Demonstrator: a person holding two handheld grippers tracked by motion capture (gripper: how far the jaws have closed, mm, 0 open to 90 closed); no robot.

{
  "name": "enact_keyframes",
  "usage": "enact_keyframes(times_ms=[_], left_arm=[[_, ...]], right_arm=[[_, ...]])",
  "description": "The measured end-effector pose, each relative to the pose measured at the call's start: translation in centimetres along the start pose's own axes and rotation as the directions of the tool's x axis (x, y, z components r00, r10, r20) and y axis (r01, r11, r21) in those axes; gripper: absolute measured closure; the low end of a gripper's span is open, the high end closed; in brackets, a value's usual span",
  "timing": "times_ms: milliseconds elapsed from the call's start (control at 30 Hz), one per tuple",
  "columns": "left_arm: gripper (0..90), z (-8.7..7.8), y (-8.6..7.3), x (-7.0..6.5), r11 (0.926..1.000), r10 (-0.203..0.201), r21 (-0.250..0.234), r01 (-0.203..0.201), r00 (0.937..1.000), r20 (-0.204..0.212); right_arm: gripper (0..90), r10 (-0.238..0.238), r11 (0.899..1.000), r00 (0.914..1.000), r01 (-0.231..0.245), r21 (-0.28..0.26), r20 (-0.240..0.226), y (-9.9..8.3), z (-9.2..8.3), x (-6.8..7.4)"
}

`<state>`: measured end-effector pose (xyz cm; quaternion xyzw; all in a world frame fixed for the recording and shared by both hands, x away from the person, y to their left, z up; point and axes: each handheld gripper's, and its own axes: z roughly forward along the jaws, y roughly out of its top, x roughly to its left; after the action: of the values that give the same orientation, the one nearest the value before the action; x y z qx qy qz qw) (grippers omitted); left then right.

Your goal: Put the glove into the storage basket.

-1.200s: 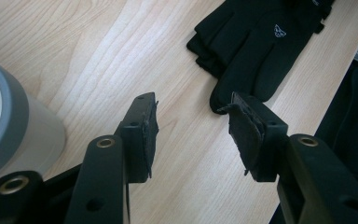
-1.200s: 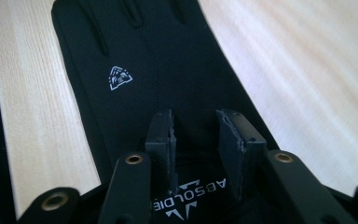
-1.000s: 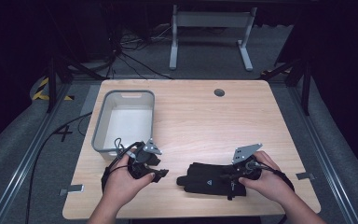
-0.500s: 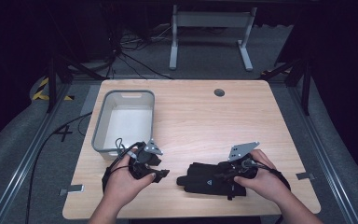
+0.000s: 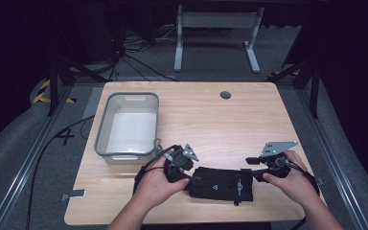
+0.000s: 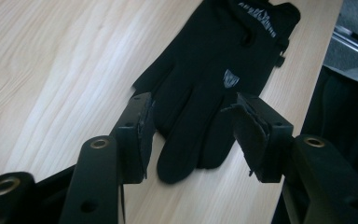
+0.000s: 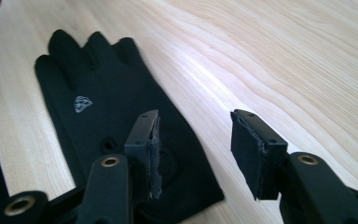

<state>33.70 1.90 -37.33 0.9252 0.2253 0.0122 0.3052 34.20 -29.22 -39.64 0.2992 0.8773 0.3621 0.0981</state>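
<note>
A black glove (image 5: 220, 184) lies flat near the table's front edge, fingers toward the left, cuff toward the right. My left gripper (image 5: 188, 178) stands open at the fingertip end; in the left gripper view its jaws straddle the glove's fingers (image 6: 200, 116) from just above. My right gripper (image 5: 254, 172) is open at the cuff end. In the right gripper view the glove (image 7: 107, 107) lies under the left jaw, with bare wood between the jaws. A small pale logo marks the glove's back.
A grey plastic bin (image 5: 128, 125) stands at the table's left, just beyond the left hand. A round cable hole (image 5: 225, 95) sits near the far edge. The wooden table (image 5: 211, 124) has bare space in its middle. Dark floor and a metal stand lie beyond.
The right gripper has edged left, closer onto the glove's cuff. The left hand and the glove have hardly moved.
</note>
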Motion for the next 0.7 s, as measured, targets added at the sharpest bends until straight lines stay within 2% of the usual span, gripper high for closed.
enact_keyframes(times_ms=[100, 267, 433, 500, 600, 700], left_arm=[[47.6, 1.5, 1.3, -0.3, 0.9996, 0.028, 0.002, -0.028, 0.9993, 0.025], [46.6, 3.8, 2.9, -1.1, 0.9978, 0.066, 0.007, -0.067, 0.9964, 0.052], [44.4, 6.1, 4.0, -1.7, 0.9917, 0.124, 0.026, -0.126, 0.9900, 0.066], [44.3, 6.8, 4.2, -1.9, 0.9900, 0.133, 0.037, -0.136, 0.9875, 0.085], [42.7, 7.6, 4.1, -2.1, 0.9824, 0.173, 0.056, -0.178, 0.9813, 0.085], [40.4, 8.5, 3.8, -2.1, 0.9792, 0.189, 0.060, -0.194, 0.9791, 0.075]], right_arm=[[52.5, 0.031, 0.999, 0.9994, -0.031, -0.013, 0.016, -0.7, -0.6, -0.6], [52.5, 0.058, 0.998, 0.9978, -0.057, -0.025, 0.032, -1.4, -1.4, -1.2], [52.3, 0.068, 0.997, 0.9969, -0.067, -0.031, 0.038, -1.8, -1.7, -1.2], [52.1, 0.072, 0.997, 0.9968, -0.071, -0.034, 0.036, -1.9, -1.7, -1.2], [51.5, 0.074, 0.997, 0.9966, -0.072, -0.036, 0.037, -2.0, -1.8, -1.1], [50.9, 0.073, 0.997, 0.9969, -0.071, -0.041, 0.029, -2.0, -1.8, -1.1]])
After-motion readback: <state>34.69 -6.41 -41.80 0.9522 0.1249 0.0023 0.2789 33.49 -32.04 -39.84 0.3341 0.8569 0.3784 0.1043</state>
